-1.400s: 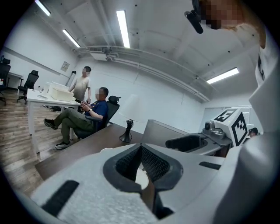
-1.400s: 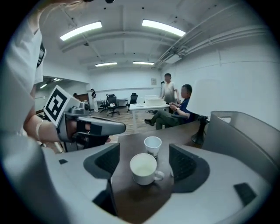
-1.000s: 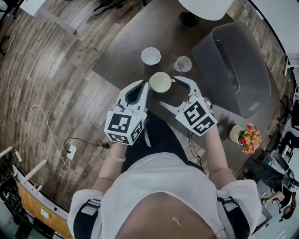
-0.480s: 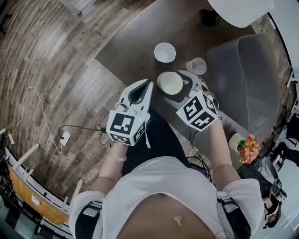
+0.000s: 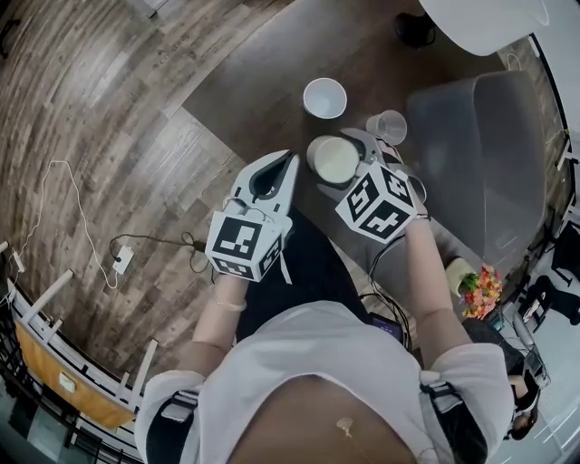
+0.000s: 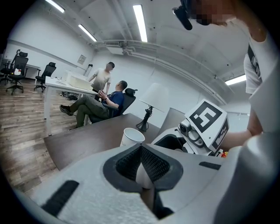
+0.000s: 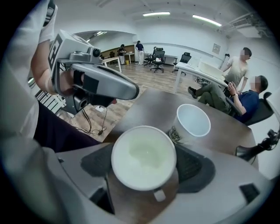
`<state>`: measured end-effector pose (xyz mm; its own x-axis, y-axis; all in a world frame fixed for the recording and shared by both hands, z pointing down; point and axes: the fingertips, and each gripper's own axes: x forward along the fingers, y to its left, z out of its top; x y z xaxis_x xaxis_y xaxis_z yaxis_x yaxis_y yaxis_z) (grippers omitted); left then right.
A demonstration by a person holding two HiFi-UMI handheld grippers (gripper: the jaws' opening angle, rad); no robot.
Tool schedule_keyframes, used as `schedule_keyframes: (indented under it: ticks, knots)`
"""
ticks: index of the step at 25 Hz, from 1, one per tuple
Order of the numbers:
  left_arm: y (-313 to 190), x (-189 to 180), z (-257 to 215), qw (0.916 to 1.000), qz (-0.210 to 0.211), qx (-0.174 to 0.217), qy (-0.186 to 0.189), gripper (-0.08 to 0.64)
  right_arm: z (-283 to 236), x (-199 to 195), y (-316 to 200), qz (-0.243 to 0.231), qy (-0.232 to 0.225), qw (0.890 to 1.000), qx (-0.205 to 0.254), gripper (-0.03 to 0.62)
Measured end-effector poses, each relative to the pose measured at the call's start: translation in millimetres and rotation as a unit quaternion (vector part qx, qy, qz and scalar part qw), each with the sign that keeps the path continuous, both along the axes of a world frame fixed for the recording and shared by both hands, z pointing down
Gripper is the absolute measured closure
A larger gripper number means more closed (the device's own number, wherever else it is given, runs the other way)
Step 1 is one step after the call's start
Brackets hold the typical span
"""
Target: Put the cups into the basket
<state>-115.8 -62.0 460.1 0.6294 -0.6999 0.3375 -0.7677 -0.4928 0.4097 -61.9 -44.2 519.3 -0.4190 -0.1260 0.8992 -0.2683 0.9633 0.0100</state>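
A white mug [image 5: 335, 159] stands near the front edge of the dark table [image 5: 245, 82]. My right gripper [image 5: 350, 167] reaches down over it. In the right gripper view the mug [image 7: 143, 157] sits between the wide-set jaws; my right gripper [image 7: 146, 165] has just been opening and is open. Behind the mug are a white paper cup [image 5: 324, 97] and a clear plastic cup [image 5: 386, 126]. The grey basket [image 5: 489, 154] is at the right. My left gripper [image 5: 289, 161] hangs left of the mug, shut and empty.
A small flowerpot [image 5: 480, 274] sits at the table's near right. A lamp base [image 5: 415, 27] stands at the back. A cable and plug [image 5: 122, 258] lie on the wooden floor to the left. People sit at desks beyond the paper cup [image 6: 131, 137].
My right gripper has tipped further downward and sunk around the mug, which has not moved. The left gripper has dropped slightly beside it.
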Motion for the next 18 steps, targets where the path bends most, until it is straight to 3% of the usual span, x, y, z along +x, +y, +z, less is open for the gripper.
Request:
schedule_keyframes:
  ticks: [7, 18]
  knots:
    - [-0.9, 2.0, 2.3, 1.0, 0.001, -0.003, 0.0, 0.549, 9.5, -2.0, 3.8, 0.001, 0.022, 0.999, -0.046, 0.193]
    - [-0.1, 6.7, -2.5, 1.0, 0.007, 0.0, -0.006, 0.549, 7.6, -2.2, 3.7, 0.005, 0.019, 0.999, -0.039, 0.193]
